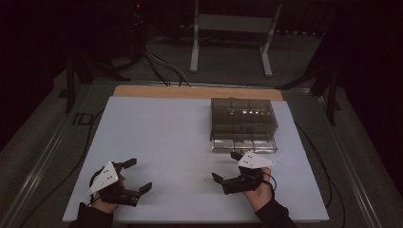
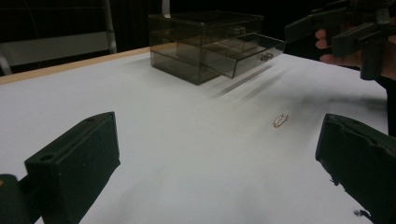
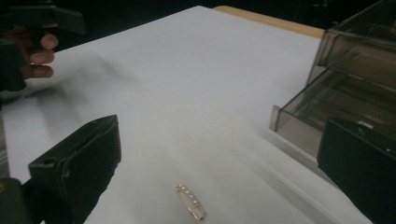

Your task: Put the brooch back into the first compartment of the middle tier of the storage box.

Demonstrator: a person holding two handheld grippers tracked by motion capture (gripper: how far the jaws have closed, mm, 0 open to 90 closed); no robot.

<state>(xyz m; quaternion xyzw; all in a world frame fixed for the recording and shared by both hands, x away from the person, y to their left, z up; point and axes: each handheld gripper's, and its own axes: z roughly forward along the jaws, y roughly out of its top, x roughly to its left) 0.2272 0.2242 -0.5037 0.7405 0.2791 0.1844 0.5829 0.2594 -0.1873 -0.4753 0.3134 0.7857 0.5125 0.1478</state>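
Item: small gold hair clip [image 3: 190, 201], lying flat on the white table [image 1: 157, 142], between the spread jaws of the right gripper [image 1: 226, 167] and untouched by them; it sits just in front of the smoky clear drawer box [image 1: 243, 123], whose lowest drawer [image 3: 327, 112] stands pulled out toward the person. Left gripper [image 1: 139, 175]: jaws wide apart, holding nothing, near the table's front edge and well apart from the clip [image 2: 280, 120].

Small gold pin [image 3: 190, 201] lies flat on white table [image 3: 187, 93]; untouched.
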